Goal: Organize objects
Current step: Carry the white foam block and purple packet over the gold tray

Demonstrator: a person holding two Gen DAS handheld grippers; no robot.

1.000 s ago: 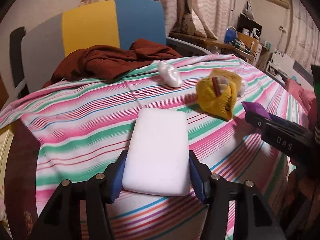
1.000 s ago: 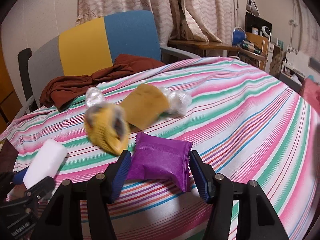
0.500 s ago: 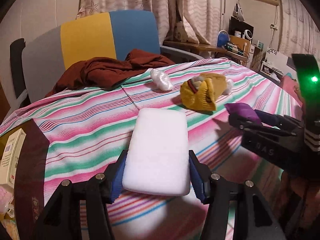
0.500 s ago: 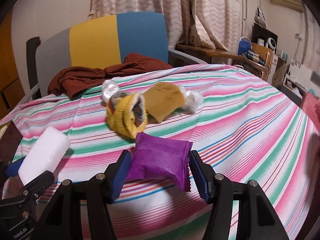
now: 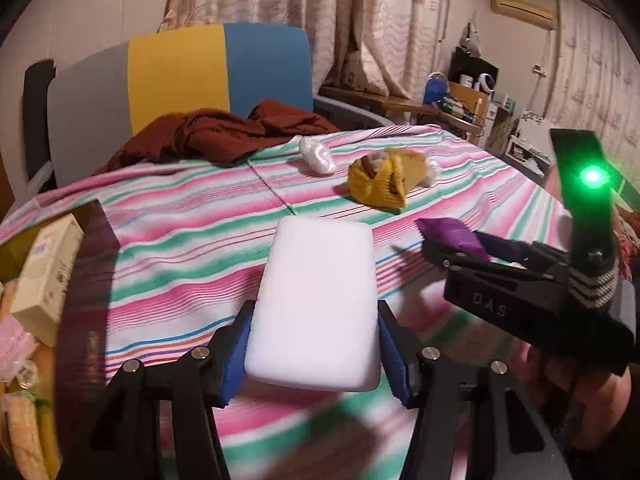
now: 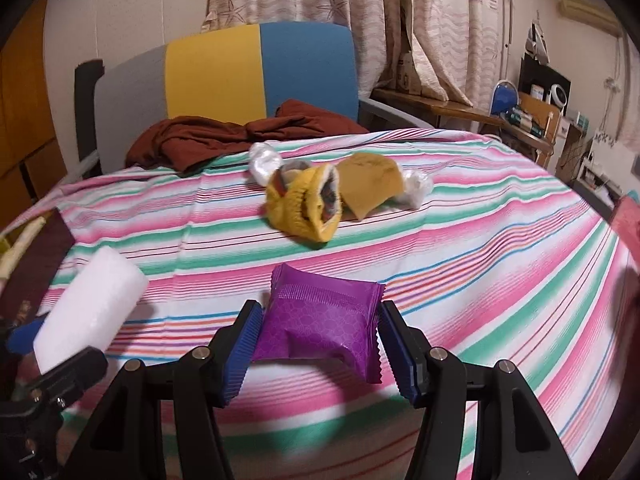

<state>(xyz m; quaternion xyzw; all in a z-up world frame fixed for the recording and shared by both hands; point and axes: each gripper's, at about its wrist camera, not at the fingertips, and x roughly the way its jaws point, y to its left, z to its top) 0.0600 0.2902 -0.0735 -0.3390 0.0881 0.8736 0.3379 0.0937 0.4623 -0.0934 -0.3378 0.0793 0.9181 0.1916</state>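
My left gripper (image 5: 314,354) is shut on a white foam block (image 5: 316,300) and holds it above the striped cloth. My right gripper (image 6: 320,350) is shut on a purple sachet (image 6: 320,324), also held above the cloth. In the left wrist view the right gripper (image 5: 444,240) with the sachet (image 5: 448,232) is at the right. In the right wrist view the white block (image 6: 90,312) is at the lower left. A yellow knitted pouch (image 6: 304,204) lies on the cloth beyond both, with a tan piece (image 6: 370,184) and clear plastic wraps (image 6: 262,162) beside it.
The pink, green and white striped cloth (image 6: 480,248) covers the surface. A brown garment (image 5: 224,136) lies at the far edge before a grey, yellow and blue chair (image 5: 180,72). At the left edge sit a cream box (image 5: 48,268) and small packets (image 5: 20,420).
Both grippers have drawn back toward the near edge and up with their objects still held. The left-side box and packets have come into view. The yellow pouch looks farther away.
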